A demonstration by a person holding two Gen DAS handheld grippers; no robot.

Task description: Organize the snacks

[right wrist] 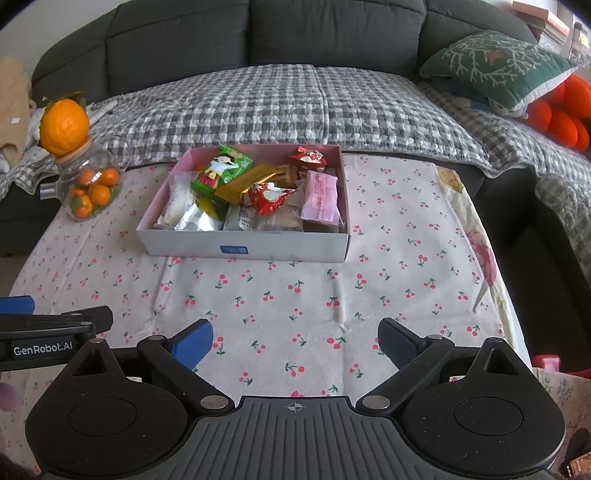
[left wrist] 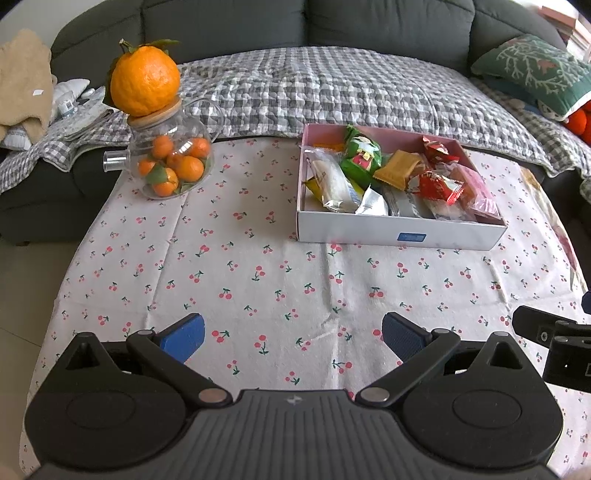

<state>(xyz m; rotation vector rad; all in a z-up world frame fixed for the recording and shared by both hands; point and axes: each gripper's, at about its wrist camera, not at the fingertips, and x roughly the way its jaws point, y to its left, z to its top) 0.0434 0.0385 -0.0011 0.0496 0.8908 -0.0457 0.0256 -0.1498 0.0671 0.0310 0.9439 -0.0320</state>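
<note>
You hold both claws low and level over the near edge of the bench, side by side, each pointing forward toward the sofa. Your left claw has its blue pads spread wide apart with nothing between them; your right claw is spread just as wide and also empty. Both hover over the cherry-print cloth, well apart from the snack box. The box sits toward the far side of the bench, filled with wrapped snacks. Left of it stands a glass jar of small oranges, with a large orange on its lid.
</note>
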